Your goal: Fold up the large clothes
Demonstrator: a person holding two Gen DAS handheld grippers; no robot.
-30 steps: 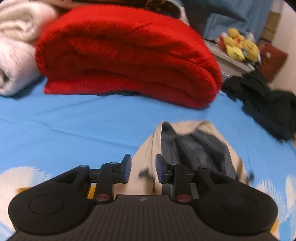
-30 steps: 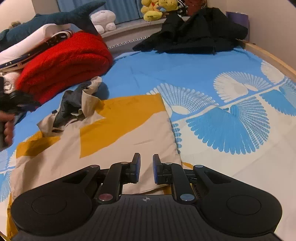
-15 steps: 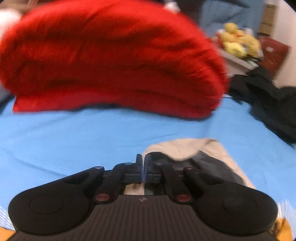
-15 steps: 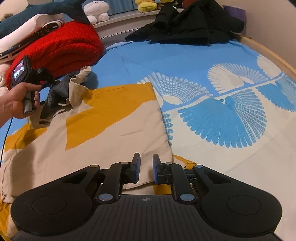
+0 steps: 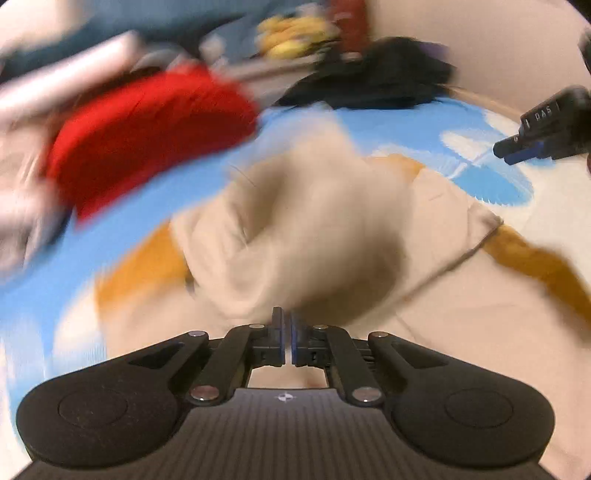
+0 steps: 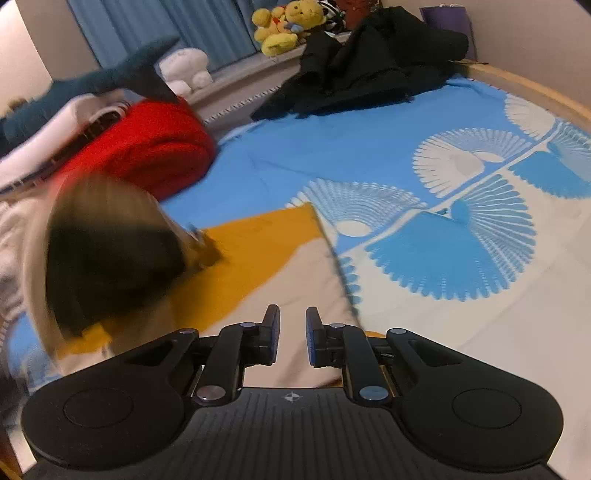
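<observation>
A large beige and mustard-yellow garment with a dark lining lies spread on the bed. My left gripper is shut on a bunched beige part of the garment and holds it lifted; this view is blurred by motion. In the right wrist view the lifted part is a blurred beige and dark lump at the left. My right gripper is open and empty over the garment's near right edge; it also shows in the left wrist view at the far right.
The bed has a blue sheet with white fan prints. A folded red blanket and white bedding lie at the back left. A black clothes pile and plush toys sit at the back. A wooden bed edge runs along the right.
My left gripper closed on the garment's hood end near the red blanket, then swung it up and toward the right. My right gripper stayed open near the garment's edge.
</observation>
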